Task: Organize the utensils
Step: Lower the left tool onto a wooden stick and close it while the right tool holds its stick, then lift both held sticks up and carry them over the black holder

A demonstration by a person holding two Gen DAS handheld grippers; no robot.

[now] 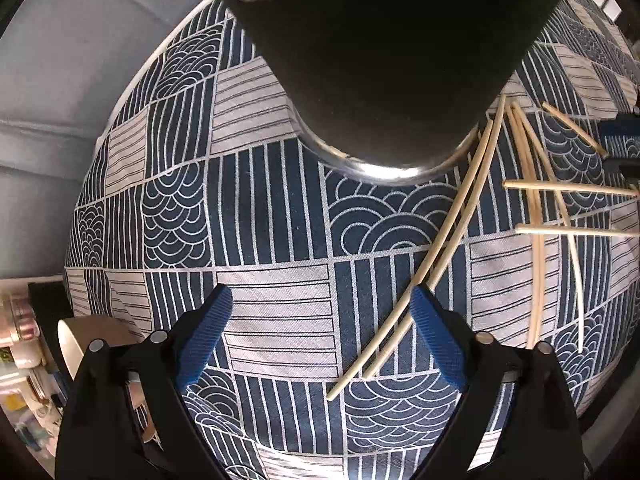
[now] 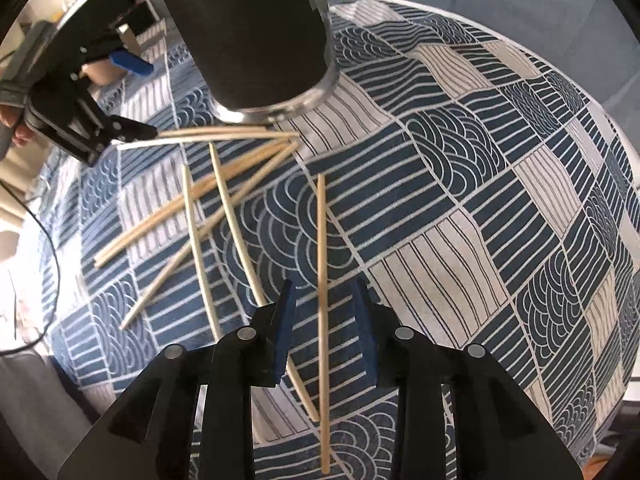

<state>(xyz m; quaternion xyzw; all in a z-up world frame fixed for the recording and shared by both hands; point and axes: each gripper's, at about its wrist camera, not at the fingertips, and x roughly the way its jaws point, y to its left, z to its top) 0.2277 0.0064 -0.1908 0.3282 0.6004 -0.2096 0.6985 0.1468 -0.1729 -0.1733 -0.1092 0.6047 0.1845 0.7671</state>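
Note:
Several pale wooden chopsticks (image 2: 224, 204) lie scattered on the blue-and-white patterned tablecloth (image 2: 460, 200) beside a tall black cup (image 2: 256, 32) with a metal base. My right gripper (image 2: 324, 286) is open and points down. One chopstick (image 2: 321, 240) runs lengthwise between its blue pads (image 2: 284, 332), and neither pad touches it. My left gripper (image 1: 322, 294) is wide open over the cloth, with nothing between its fingers. Two chopsticks (image 1: 452, 236) pass just beside its right finger. The cup (image 1: 384, 60) stands right ahead of it. The left gripper (image 2: 140, 98) also shows in the right wrist view.
The round table's edge (image 1: 132, 80) curves along the left, with blue-grey upholstery beyond it. A roll of tape (image 1: 76, 344) and shelf clutter (image 1: 20, 360) sit below the table at lower left. A black cable (image 2: 48, 248) hangs past the table's left side.

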